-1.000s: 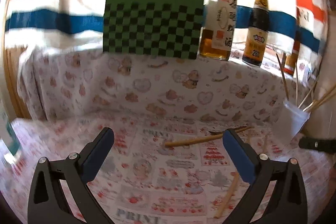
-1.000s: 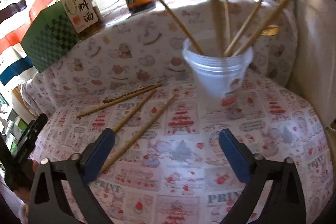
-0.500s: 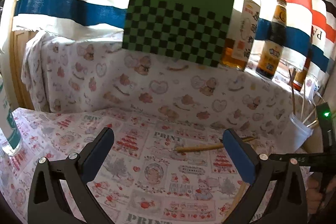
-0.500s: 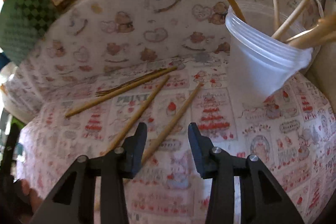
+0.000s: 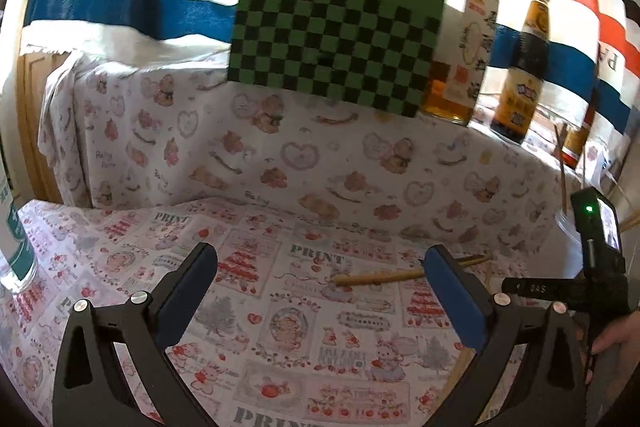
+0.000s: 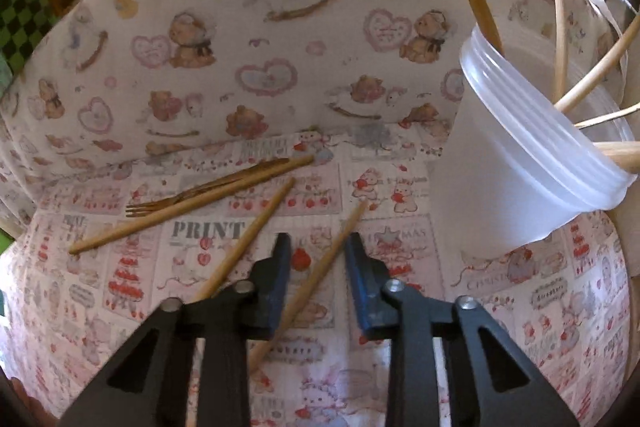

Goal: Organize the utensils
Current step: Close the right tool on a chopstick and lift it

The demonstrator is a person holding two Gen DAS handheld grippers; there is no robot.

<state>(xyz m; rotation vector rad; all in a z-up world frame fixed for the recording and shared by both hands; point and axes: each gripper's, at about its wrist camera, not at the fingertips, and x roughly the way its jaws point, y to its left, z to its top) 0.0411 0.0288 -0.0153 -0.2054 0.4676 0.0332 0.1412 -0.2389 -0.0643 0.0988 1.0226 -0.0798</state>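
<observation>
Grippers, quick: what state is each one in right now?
Left gripper: open, nothing between its pads.
Right gripper: closing around a thin wooden chopstick lying on the printed cloth; pads not yet pressing it.

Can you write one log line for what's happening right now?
right gripper: closing around chopstick, not pinched | left gripper: open, empty | cup: holds sticks

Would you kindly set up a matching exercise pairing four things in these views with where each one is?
Things:
1. plastic cup
2. wooden fork
3. checkered board
4. nearest chopstick

Places:
A. lying on the printed cloth beside a longer chopstick
B. between the closing right tongs
C. propped on the raised ledge next to the bottles
D. standing at the right, holding several chopsticks

Pairs: 1-D, 2-A, 3-C, 4-B
</observation>
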